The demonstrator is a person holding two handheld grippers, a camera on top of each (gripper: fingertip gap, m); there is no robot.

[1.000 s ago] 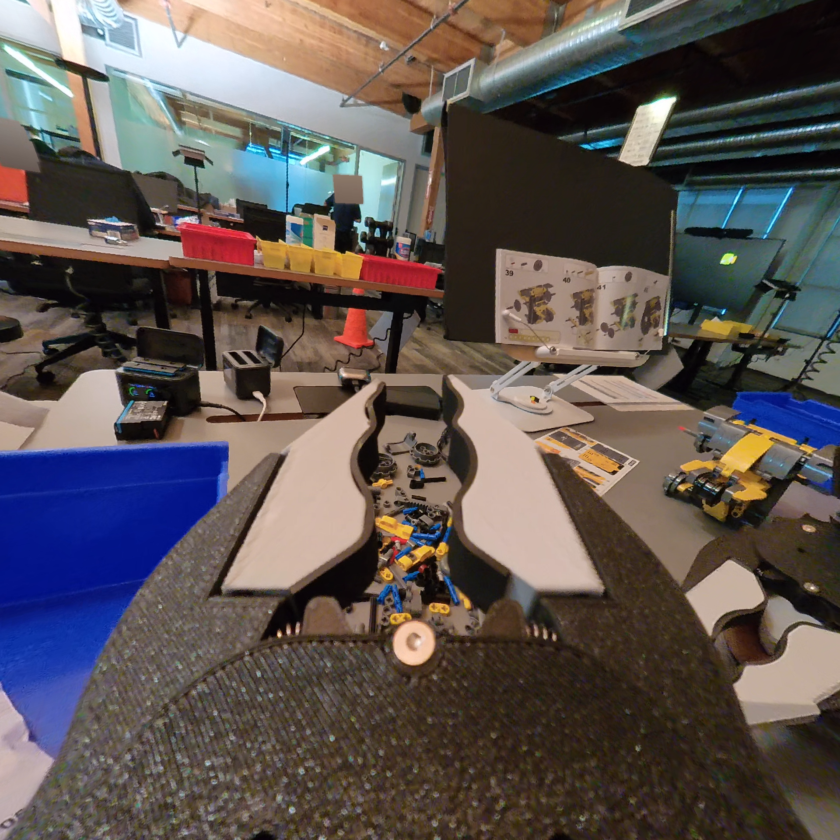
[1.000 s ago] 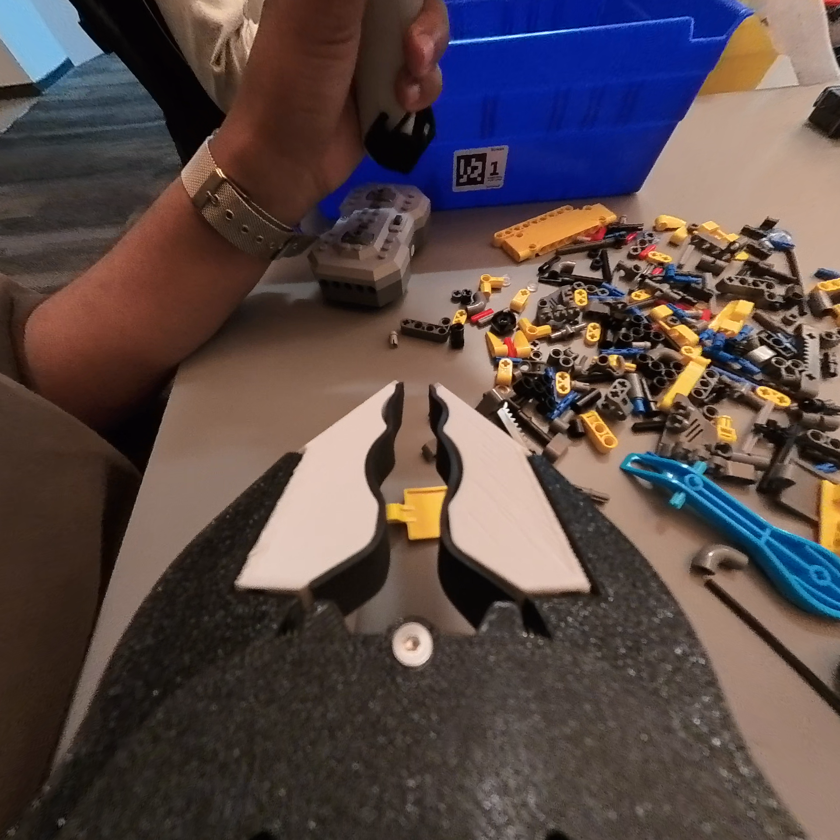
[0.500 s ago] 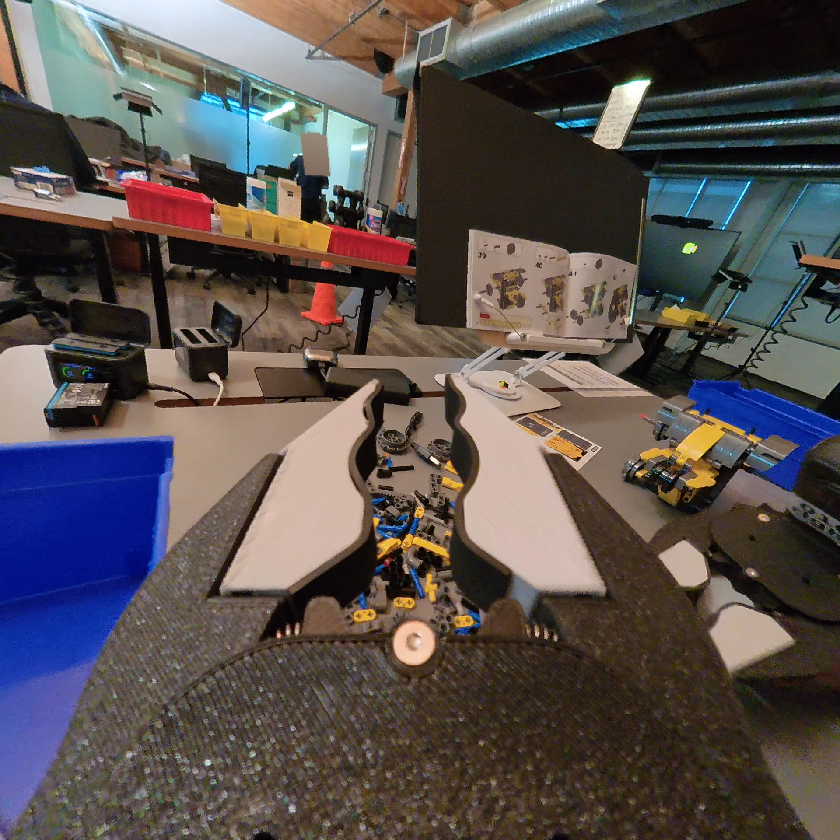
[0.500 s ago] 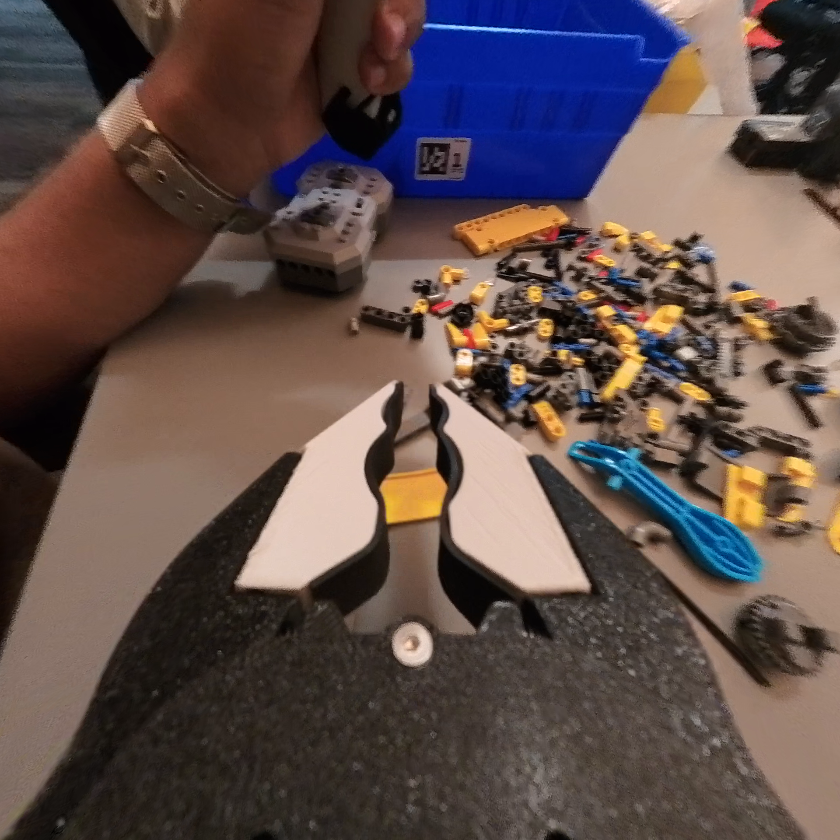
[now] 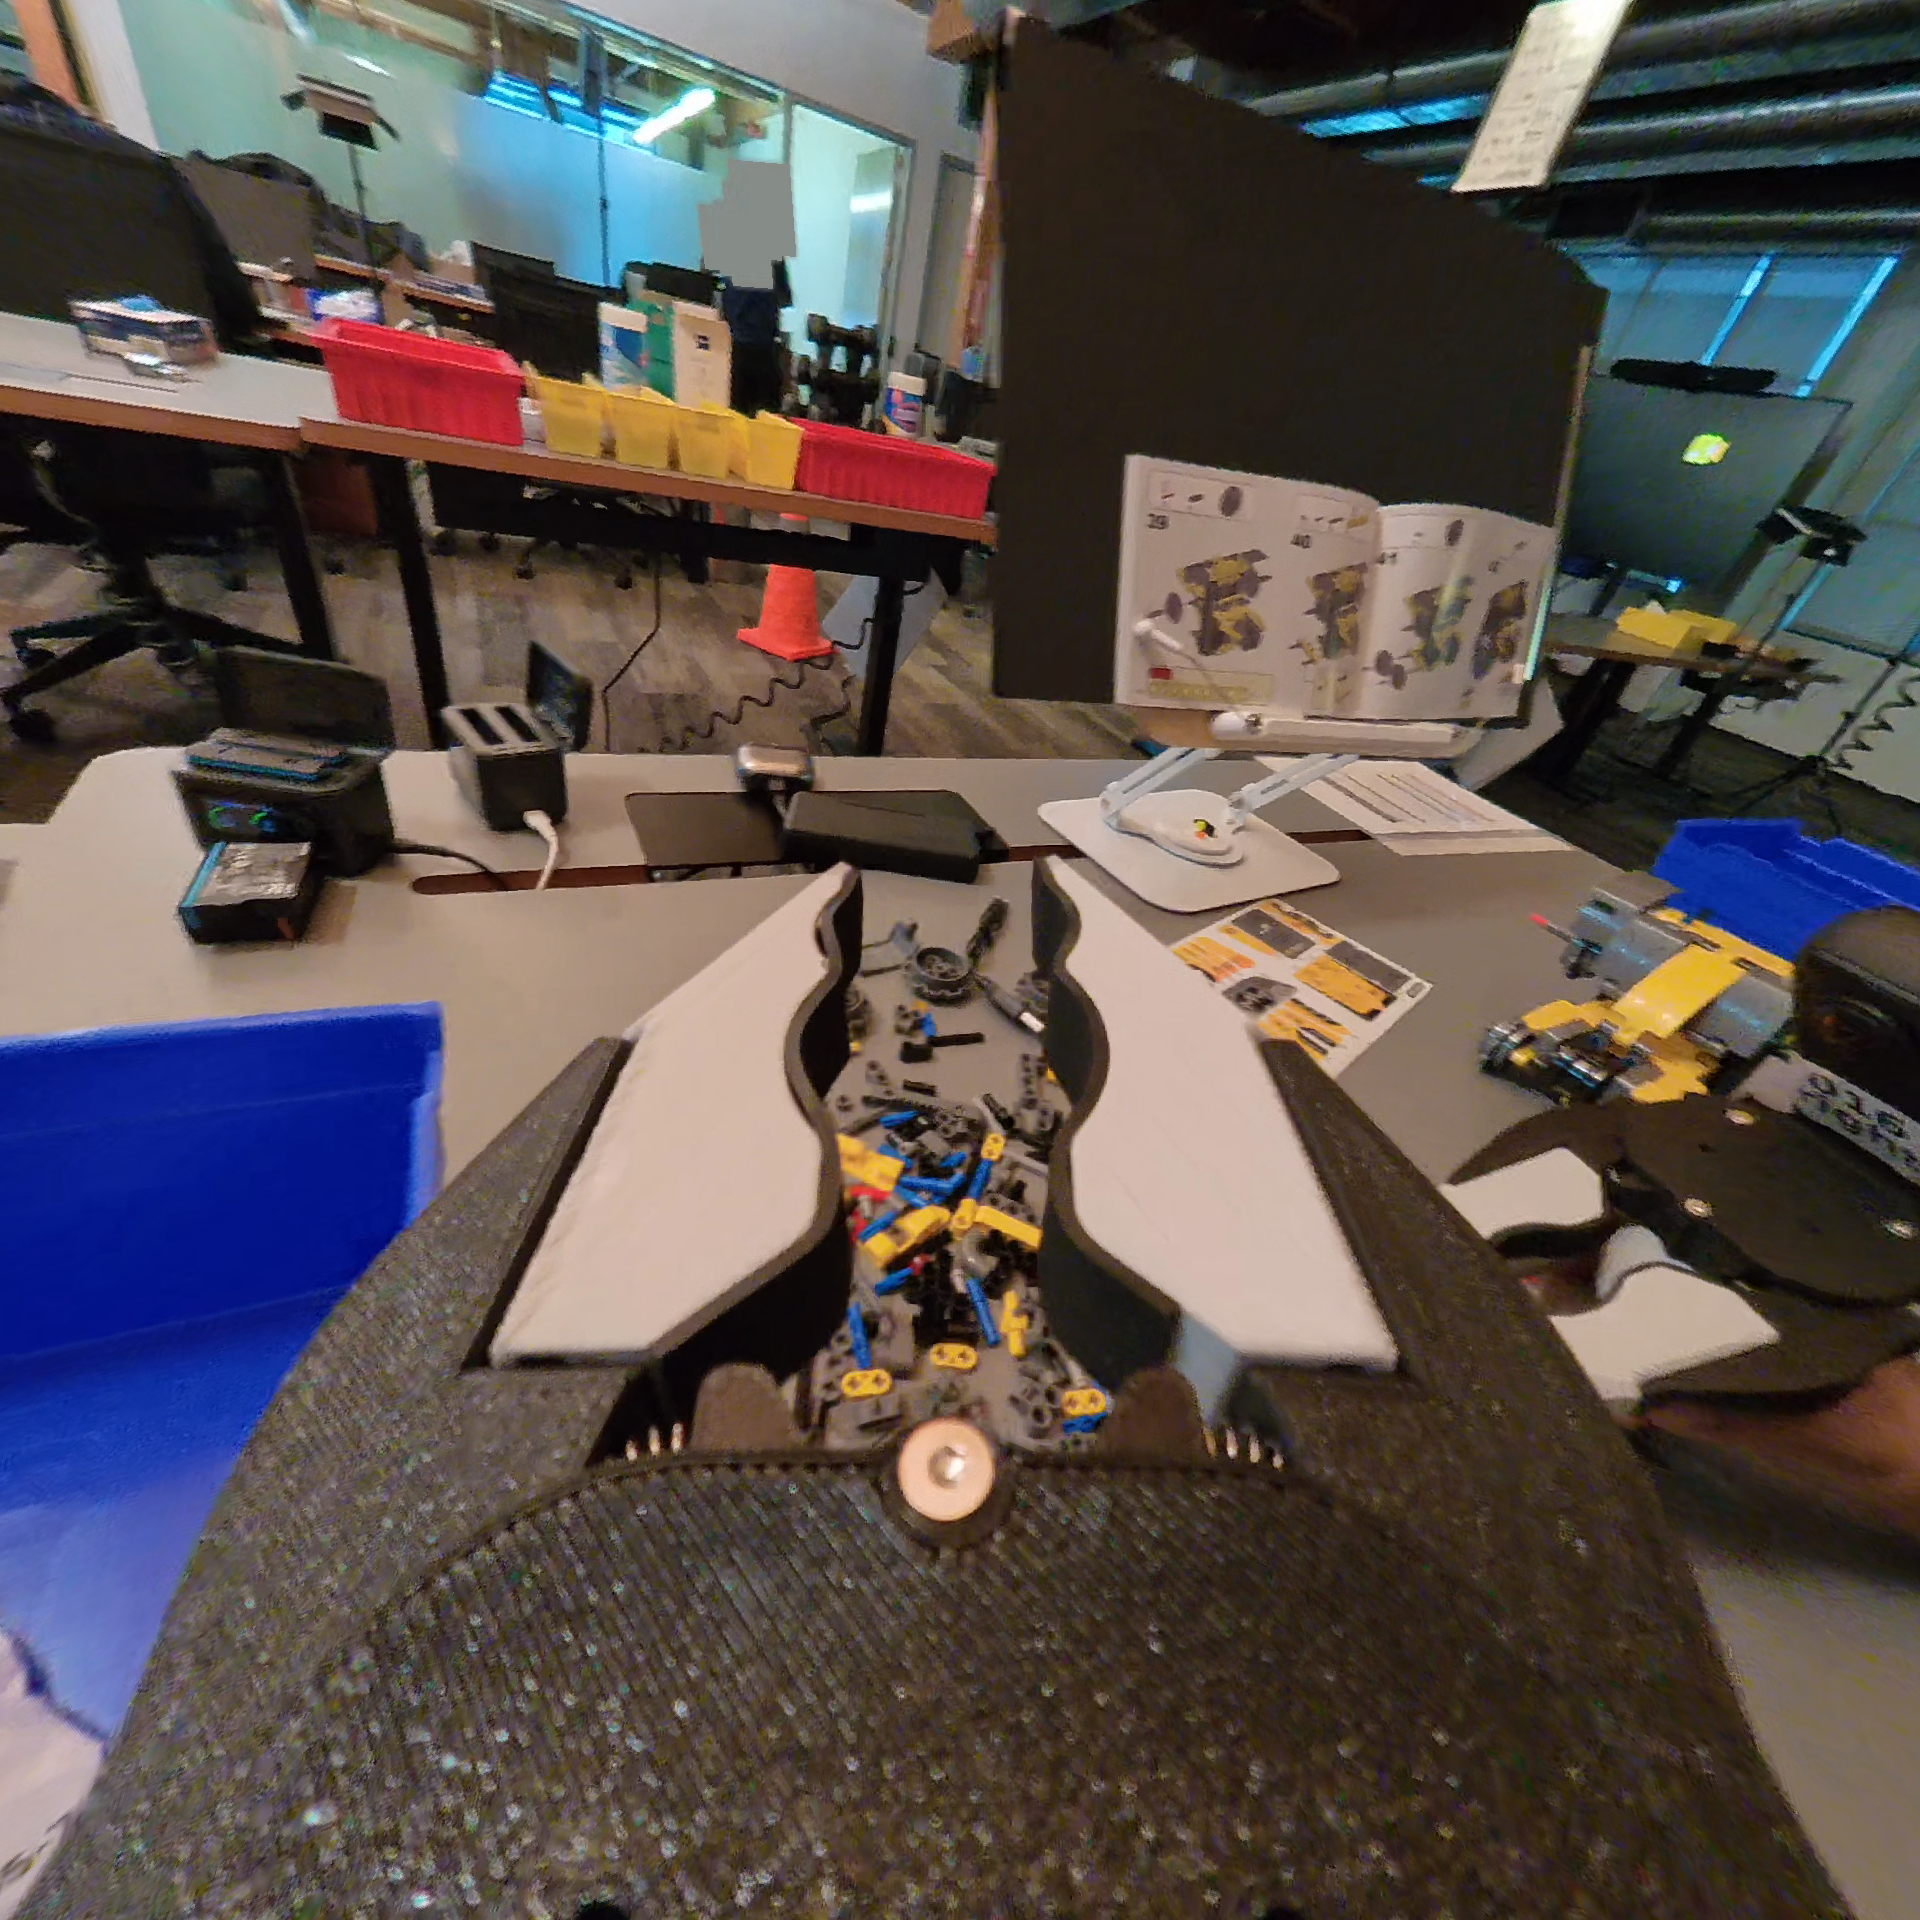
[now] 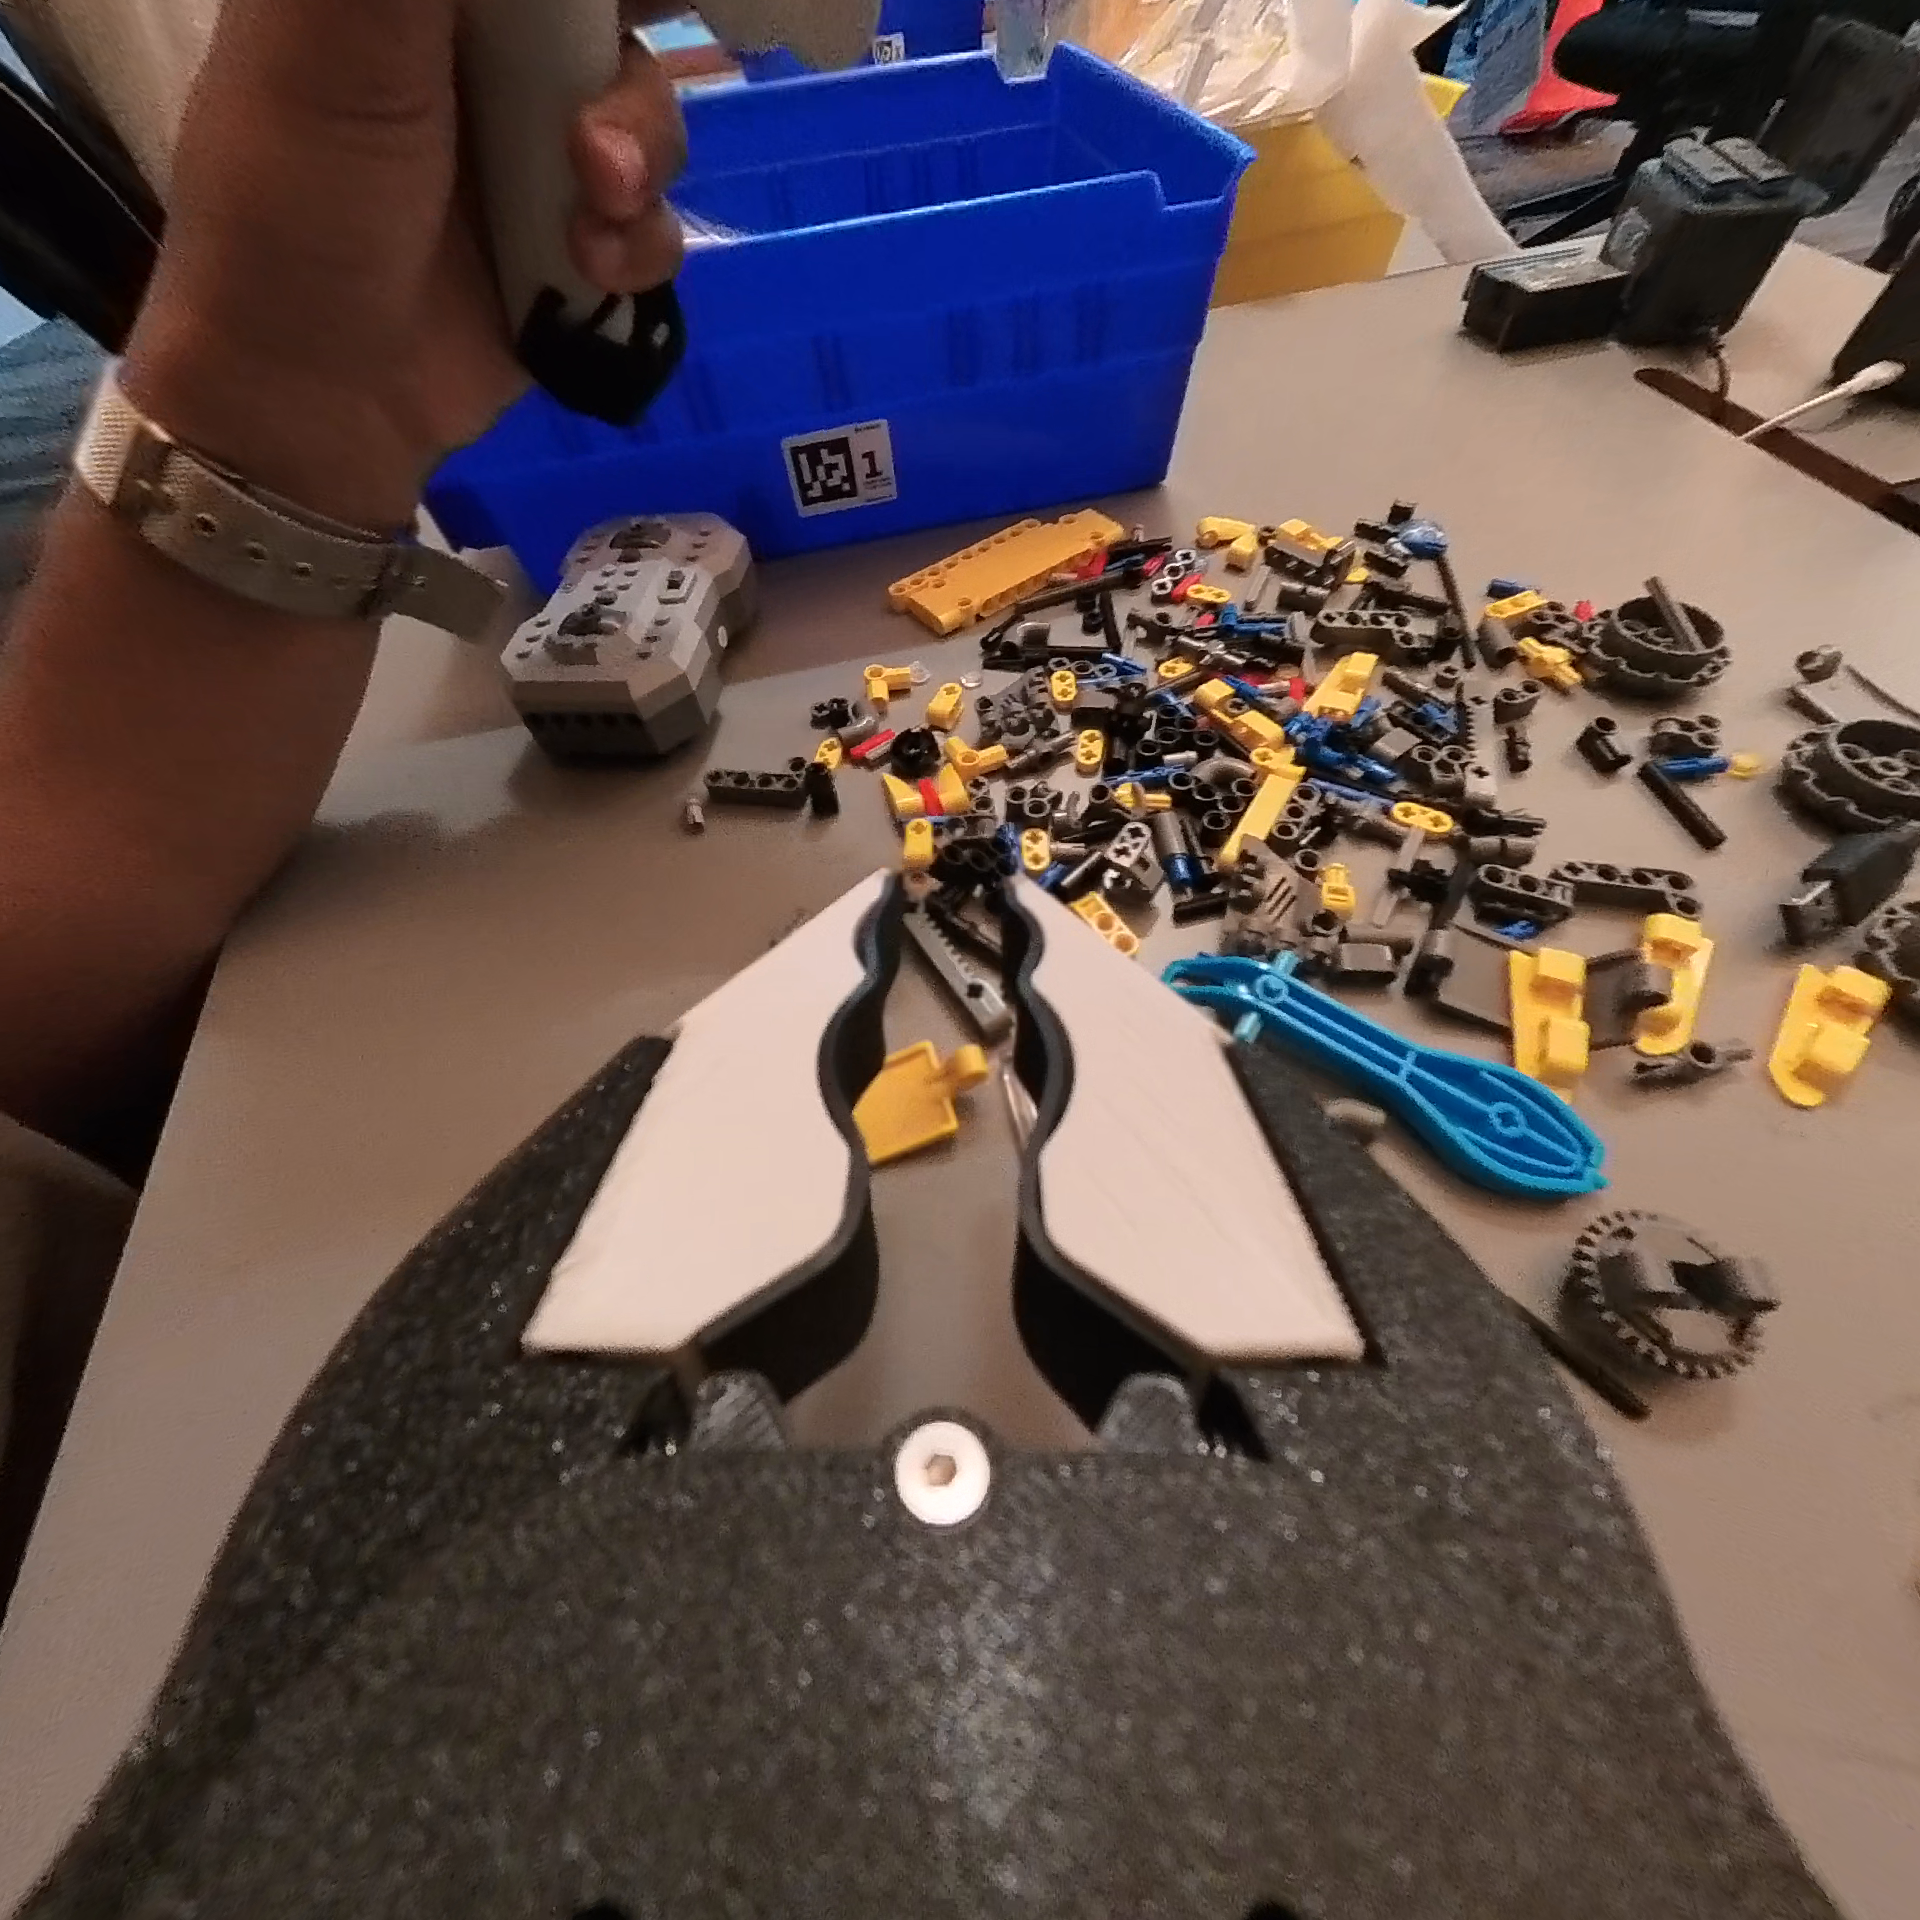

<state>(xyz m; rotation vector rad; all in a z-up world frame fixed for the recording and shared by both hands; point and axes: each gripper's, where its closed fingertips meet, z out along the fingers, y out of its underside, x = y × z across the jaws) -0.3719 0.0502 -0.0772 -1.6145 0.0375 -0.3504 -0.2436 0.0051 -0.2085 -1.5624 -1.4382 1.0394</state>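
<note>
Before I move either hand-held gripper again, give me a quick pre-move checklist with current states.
1. Left hand-held gripper empty: ok, jaws apart, nothing between them.
2. Right hand-held gripper empty: ok, jaws apart over the table.
3. What lies under the right tips: ok, a grey toothed bar and a yellow shovel piece lie loose between the fingers.
4. Contact with those pieces: cannot tell.
5. Blue separator tool clear of right fingers: ok, beside them.
6. Image sharpness: not ok, both views show motion blur.
</note>
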